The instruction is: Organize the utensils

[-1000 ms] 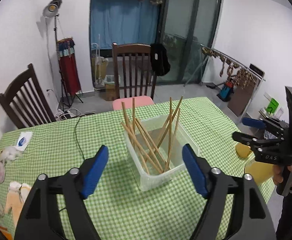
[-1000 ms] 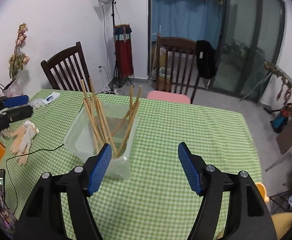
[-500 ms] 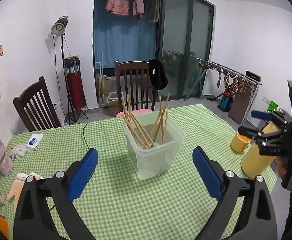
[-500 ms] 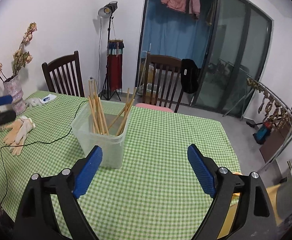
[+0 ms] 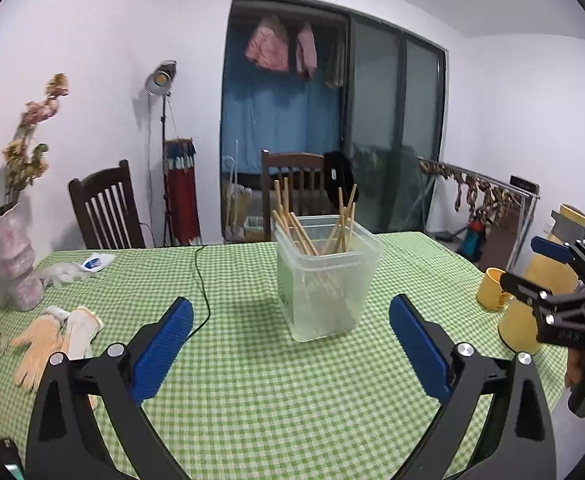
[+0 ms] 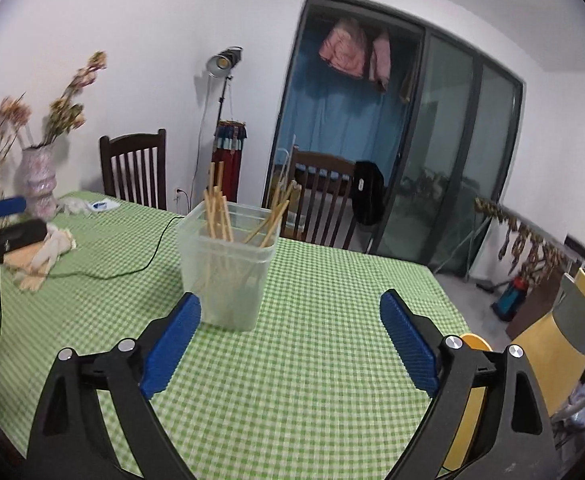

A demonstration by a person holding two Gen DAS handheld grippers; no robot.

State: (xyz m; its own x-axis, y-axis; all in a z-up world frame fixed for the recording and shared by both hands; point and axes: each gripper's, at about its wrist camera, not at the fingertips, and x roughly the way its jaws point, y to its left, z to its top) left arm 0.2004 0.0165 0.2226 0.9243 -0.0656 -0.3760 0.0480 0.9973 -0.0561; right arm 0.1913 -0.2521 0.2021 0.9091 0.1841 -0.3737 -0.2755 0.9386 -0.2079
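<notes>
Left gripper [image 5: 290, 344] is opening, nothing between its blue pads, with the clear plastic tub [image 5: 326, 280] of wooden chopsticks [image 5: 304, 232] sitting ahead on the green checked worktop [image 5: 276, 384]. Right gripper [image 6: 290, 340] is opening, empty, the tub ahead-left. Only the left view is showing the yellow mug [image 5: 490, 289] whole.

white-walled dining room

a green checked table [image 5: 252, 400] fills the foreground — two dark wooden chairs [image 5: 106, 208] behind it. beyond the table, a studio lamp [image 5: 160, 80] by the wall, then a dark-framed glass sliding door [image 5: 392, 128] with blue curtain [image 5: 276, 128].
</notes>
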